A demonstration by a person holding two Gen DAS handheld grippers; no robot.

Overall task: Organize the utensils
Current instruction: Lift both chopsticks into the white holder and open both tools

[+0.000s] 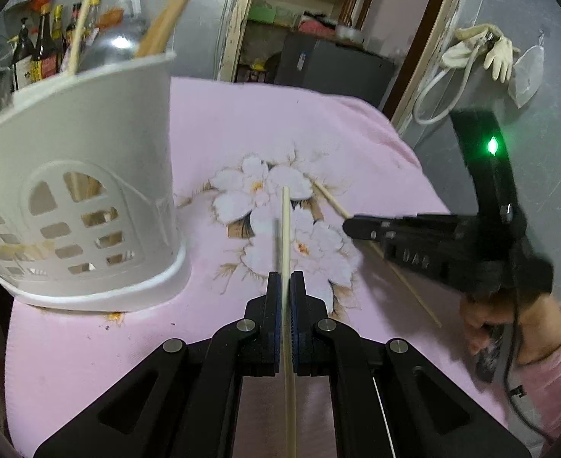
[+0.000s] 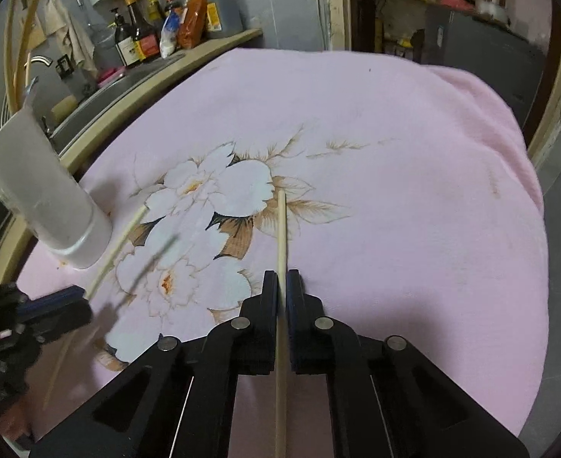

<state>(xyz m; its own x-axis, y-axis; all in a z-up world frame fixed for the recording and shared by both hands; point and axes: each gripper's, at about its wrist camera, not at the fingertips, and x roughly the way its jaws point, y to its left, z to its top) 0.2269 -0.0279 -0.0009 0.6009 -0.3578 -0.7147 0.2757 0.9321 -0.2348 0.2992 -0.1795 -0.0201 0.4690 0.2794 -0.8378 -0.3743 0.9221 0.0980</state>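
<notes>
My left gripper (image 1: 285, 278) is shut on a wooden chopstick (image 1: 285, 229) that points forward over the pink flowered cloth (image 1: 219, 122). A white slotted utensil holder (image 1: 82, 191) stands just left of it, with chopsticks inside. My right gripper (image 2: 281, 276) is shut on a second wooden chopstick (image 2: 281, 229). In the left wrist view the right gripper (image 1: 351, 226) is at the right with its chopstick (image 1: 330, 200) sticking out. In the right wrist view the holder (image 2: 44, 191) is at the left, and the left gripper (image 2: 86, 305) with its chopstick (image 2: 120, 242) is at lower left.
Sauce bottles (image 2: 143, 34) stand on a shelf by a sink (image 2: 101, 87) behind the cloth. A dark cabinet (image 1: 334, 65) is behind the table in a doorway. Gloves (image 1: 486, 51) hang on the wall at right.
</notes>
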